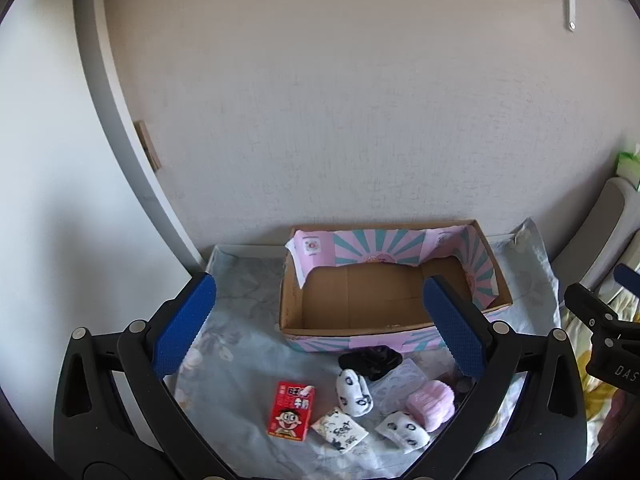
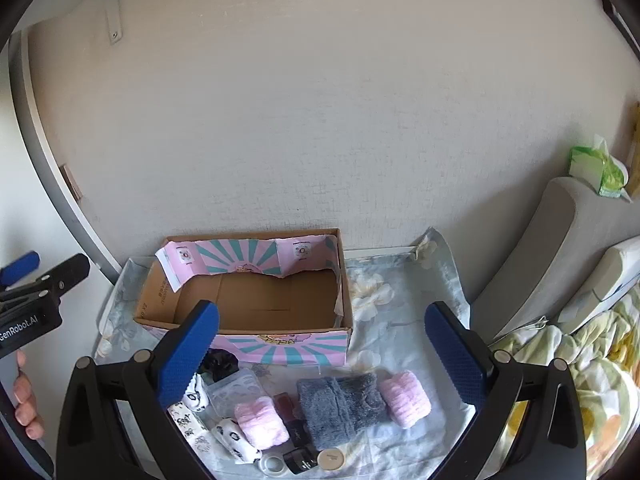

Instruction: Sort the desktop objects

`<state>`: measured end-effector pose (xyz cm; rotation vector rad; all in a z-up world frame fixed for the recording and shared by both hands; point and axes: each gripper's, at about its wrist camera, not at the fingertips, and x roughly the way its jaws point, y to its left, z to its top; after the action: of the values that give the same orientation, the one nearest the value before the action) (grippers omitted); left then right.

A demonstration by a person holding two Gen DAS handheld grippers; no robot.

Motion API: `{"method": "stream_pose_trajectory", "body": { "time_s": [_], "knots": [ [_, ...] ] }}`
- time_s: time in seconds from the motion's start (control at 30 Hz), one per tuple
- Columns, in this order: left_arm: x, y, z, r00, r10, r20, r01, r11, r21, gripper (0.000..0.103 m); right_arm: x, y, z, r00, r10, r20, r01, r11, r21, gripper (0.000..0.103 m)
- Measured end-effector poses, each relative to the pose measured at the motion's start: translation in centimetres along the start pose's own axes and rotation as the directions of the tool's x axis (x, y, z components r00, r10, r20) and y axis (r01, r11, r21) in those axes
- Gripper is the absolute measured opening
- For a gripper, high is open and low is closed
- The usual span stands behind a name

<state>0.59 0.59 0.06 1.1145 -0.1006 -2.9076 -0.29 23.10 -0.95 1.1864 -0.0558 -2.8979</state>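
Observation:
An open cardboard box (image 1: 496,280) with pink and teal sunburst print stands empty at the back of the floral cloth; it also shows in the right wrist view (image 2: 344,280). In front of it lie a red snack box (image 1: 291,409), white patterned socks (image 1: 353,392), a black scrunchie (image 1: 370,360), a pink fluffy roll (image 1: 432,402), a grey fluffy roll (image 2: 340,408) and a second pink roll (image 2: 406,398). My left gripper (image 1: 320,320) is open and empty above the items. My right gripper (image 2: 322,344) is open and empty above the rolls.
A clear plastic tray (image 2: 236,394), small jars and a round lid (image 2: 331,459) lie near the front. A grey cushion (image 2: 540,256) and patterned bedding (image 2: 580,360) are at right. A green tissue pack (image 2: 596,168) sits above. The wall is close behind the box.

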Motion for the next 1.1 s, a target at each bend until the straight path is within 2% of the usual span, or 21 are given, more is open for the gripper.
{"method": "stream_pose_trajectory", "body": {
  "time_s": [0.13,0.37,0.57,1.1],
  "knots": [
    [-0.33,-0.28,0.01,1.0,-0.001,0.011,0.001,1.0,0.017,0.103,-0.1,0.21,-0.29,1.0,-0.007,-0.001,0.007,1.0,-0.017,0.103],
    [-0.37,-0.22,0.12,0.997,-0.08,-0.001,0.08,0.997,-0.006,0.103,-0.19,0.42,-0.37,1.0,-0.003,-0.003,0.003,1.0,-0.027,0.103],
    [-0.53,-0.77,0.08,0.997,-0.082,-0.005,0.082,0.997,0.013,0.103,-0.2,0.44,-0.48,1.0,0.0,-0.006,-0.001,0.999,-0.032,0.103],
    [-0.43,0.08,-0.13,0.995,-0.102,-0.02,0.102,0.995,-0.007,0.103,-0.13,0.8,-0.66,1.0,0.009,-0.012,-0.01,0.999,-0.038,0.103]
  ]
}}
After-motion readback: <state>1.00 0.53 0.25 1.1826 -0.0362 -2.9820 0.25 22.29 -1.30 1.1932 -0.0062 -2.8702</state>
